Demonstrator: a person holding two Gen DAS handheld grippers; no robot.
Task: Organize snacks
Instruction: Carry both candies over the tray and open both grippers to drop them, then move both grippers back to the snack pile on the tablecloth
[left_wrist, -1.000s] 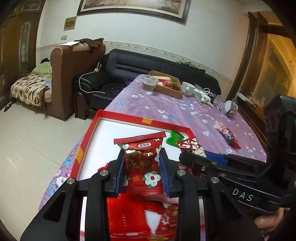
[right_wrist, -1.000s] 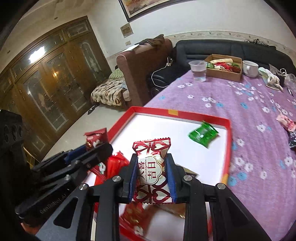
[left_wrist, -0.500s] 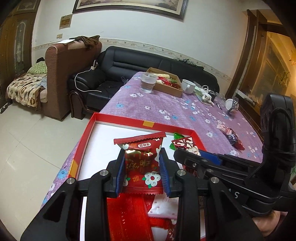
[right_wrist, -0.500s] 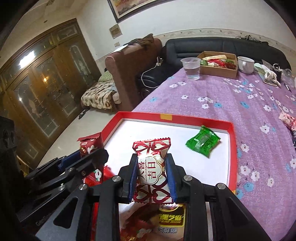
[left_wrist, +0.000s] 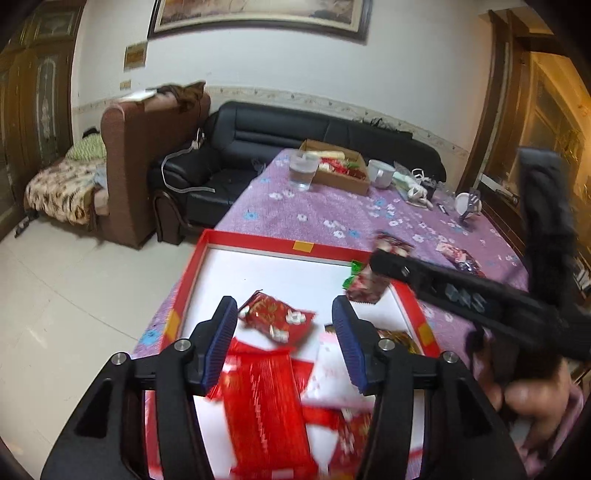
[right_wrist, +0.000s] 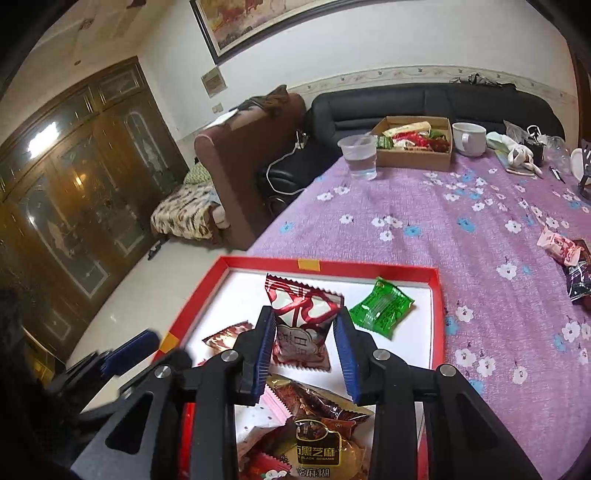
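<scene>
A red tray (left_wrist: 258, 245) with a white floor lies on the purple flowered cloth. My left gripper (left_wrist: 283, 306) hangs over it, its jaws opening and standing wide apart. A red flowered packet (left_wrist: 277, 319) lies loose on the tray just beyond its fingertips. My right gripper (right_wrist: 304, 314) has its jaws opening too. A red-and-white packet (right_wrist: 301, 325) sits tilted between them, with a gap at the right pad. A green packet (right_wrist: 382, 312) rests on the tray (right_wrist: 369, 267) to the right. The right gripper (left_wrist: 380, 258) reaches in from the right in the left wrist view.
Several red packets and a black sesame packet (right_wrist: 317, 443) are piled at the tray's near end. At the far end of the table stand a cardboard box of snacks (right_wrist: 413, 147), a plastic cup (right_wrist: 360, 157) and a white mug (right_wrist: 469, 138). Loose packets (right_wrist: 561, 247) lie on the cloth at right.
The left jaws have spread and the red flowered packet has dropped onto the tray. The right jaws have parted a little and the red-and-white packet has tilted between them.
</scene>
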